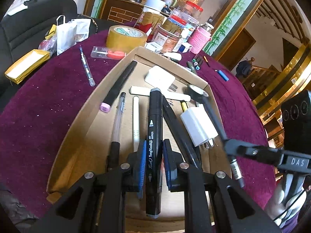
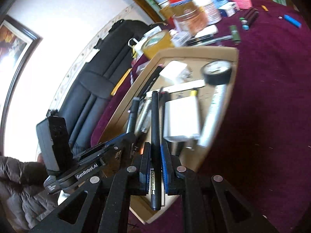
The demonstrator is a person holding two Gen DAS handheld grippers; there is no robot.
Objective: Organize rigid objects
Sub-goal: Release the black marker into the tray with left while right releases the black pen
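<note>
Clamped lengthwise between the closed pads of the left gripper (image 1: 153,163), the black art marker (image 1: 154,136) is held over the cardboard tray (image 1: 77,120), parallel to the pens there, while a black gel pen (image 2: 155,136) is gripped likewise by the right gripper (image 2: 155,169).

maroon cloth (image 1: 48,101) — tan box (image 1: 81,120), black marker (image 1: 154,136).

A purple tablecloth (image 1: 38,116) is being seen spread beneath and around the left gripper (image 1: 154,145). Far ahead to its left a black sofa (image 1: 38,15) is being shown, and far ahead to its right a wooden staircase (image 1: 281,9). Left of the right gripper (image 2: 155,147), a framed picture (image 2: 13,44) is being displayed on a white wall (image 2: 58,19).
</note>
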